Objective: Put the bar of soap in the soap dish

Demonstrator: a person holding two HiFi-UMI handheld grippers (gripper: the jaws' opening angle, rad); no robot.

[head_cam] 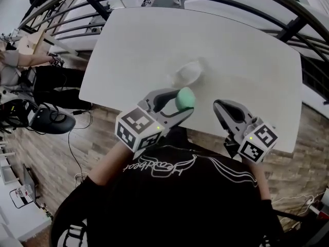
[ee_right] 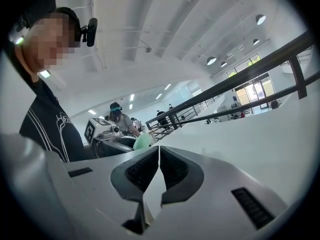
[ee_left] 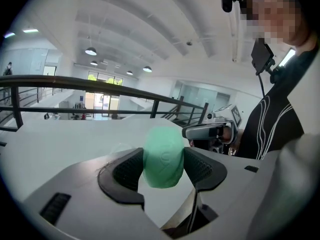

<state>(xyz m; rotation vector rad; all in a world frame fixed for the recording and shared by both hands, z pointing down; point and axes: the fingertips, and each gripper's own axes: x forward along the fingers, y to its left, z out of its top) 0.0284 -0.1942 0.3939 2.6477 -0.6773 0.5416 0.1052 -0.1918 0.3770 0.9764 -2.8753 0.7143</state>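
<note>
Taking the soap dish as the landmark: it is a clear, shallow dish standing on the white table, a little on the person's side of the table's middle.

Far to the left of the dish, beyond the table's edge, a black rounded device with a cable lies on the wooden floor.

Nearer in, to the left of the dish and on the person's side of it, is the left gripper. Its claw is clamped on the bar of soap, a rounded pale green bar. In the left gripper view both ribbed pads press the soap from either side, and the bar stands on end between them. The soap sits near the dish, just on the person's side of it by the table's near edge, and does not touch it; the dish holds nothing.

To the right of the dish and closer to the person, the right gripper points out over the table's near edge. Its claw is closed with nothing in it: in the right gripper view the two pads meet along a thin seam. That view also catches the green soap off to its left.
</note>
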